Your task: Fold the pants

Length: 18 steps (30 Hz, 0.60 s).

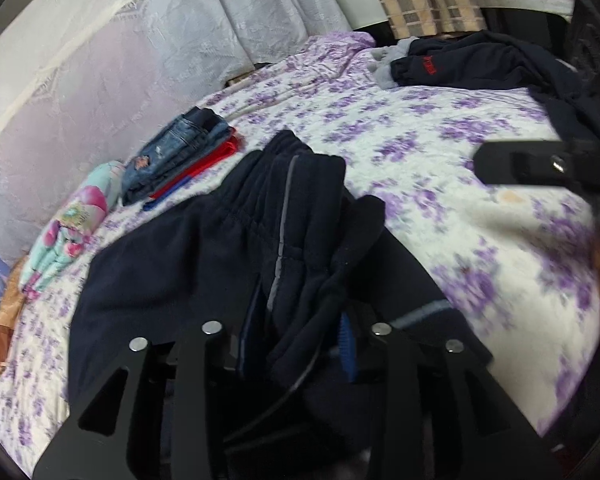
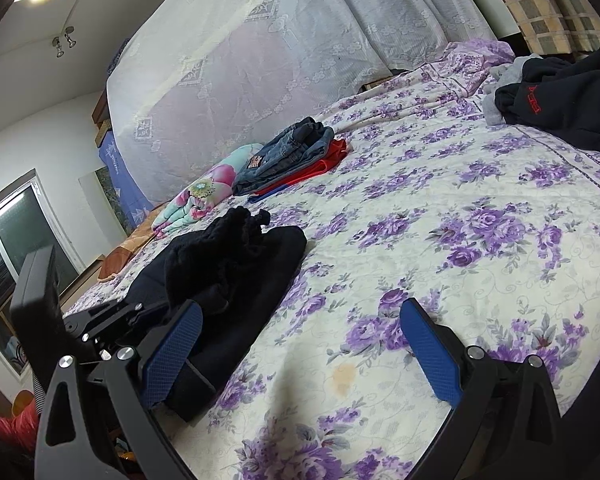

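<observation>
The navy pants (image 1: pixel 236 248) lie bunched on the floral bed (image 2: pixel 440 208), cloth between the left gripper (image 1: pixel 296 344) jaws, whether pinched is unclear. The right gripper (image 2: pixel 300 356) jaws stand wide, empty. Dark clothes (image 2: pixel 560 96) beyond bear red lettering (unreadable).

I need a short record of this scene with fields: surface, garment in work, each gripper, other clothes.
surface: bed with purple-flowered cover
garment in work: dark navy pants, bunched, lying at the near edge
left gripper: navy fabric between its fingers; grip unclear
right gripper: open, nothing between its blue pads, beside the pants
other clothes: folded stack of blue jeans on red garment; unfolded dark pile with red lettering at the far side
</observation>
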Each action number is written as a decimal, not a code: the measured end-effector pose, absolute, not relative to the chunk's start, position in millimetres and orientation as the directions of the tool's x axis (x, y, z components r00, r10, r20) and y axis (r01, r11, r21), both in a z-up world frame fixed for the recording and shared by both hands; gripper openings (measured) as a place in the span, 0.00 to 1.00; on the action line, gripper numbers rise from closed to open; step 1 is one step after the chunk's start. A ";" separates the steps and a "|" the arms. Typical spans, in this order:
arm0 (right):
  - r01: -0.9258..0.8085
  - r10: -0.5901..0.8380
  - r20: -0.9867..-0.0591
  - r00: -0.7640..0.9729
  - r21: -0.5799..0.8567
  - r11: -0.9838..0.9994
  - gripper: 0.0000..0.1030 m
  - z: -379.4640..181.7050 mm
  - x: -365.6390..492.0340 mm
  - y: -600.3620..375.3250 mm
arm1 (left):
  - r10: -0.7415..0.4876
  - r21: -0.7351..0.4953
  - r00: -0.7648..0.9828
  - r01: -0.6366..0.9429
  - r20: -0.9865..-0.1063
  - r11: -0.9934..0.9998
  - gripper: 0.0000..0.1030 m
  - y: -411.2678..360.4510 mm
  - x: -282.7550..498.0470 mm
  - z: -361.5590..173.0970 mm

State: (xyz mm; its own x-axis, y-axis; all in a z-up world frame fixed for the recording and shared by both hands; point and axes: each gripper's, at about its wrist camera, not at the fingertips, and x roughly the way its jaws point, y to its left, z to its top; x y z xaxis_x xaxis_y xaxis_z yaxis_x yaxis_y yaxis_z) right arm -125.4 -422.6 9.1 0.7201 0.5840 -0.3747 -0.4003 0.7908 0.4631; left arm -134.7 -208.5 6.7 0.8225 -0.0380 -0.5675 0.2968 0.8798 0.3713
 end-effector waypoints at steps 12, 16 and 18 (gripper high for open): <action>-0.401 0.584 -0.372 0.721 0.464 0.790 0.97 8.6 -125.6 -421.3 | -0.211 0.005 0.834 0.248 -0.510 0.969 0.76 -132.7 -132.2 102.9; -0.403 0.586 -0.371 0.720 0.464 0.789 0.97 8.5 -125.3 -422.7 | -0.150 0.031 0.796 0.207 -0.586 0.978 0.80 -139.8 -87.9 96.4; -0.403 0.586 -0.371 0.721 0.465 0.789 0.97 8.4 -125.5 -422.9 | -0.168 0.040 0.724 0.261 -0.669 0.964 0.80 -158.0 -72.6 69.6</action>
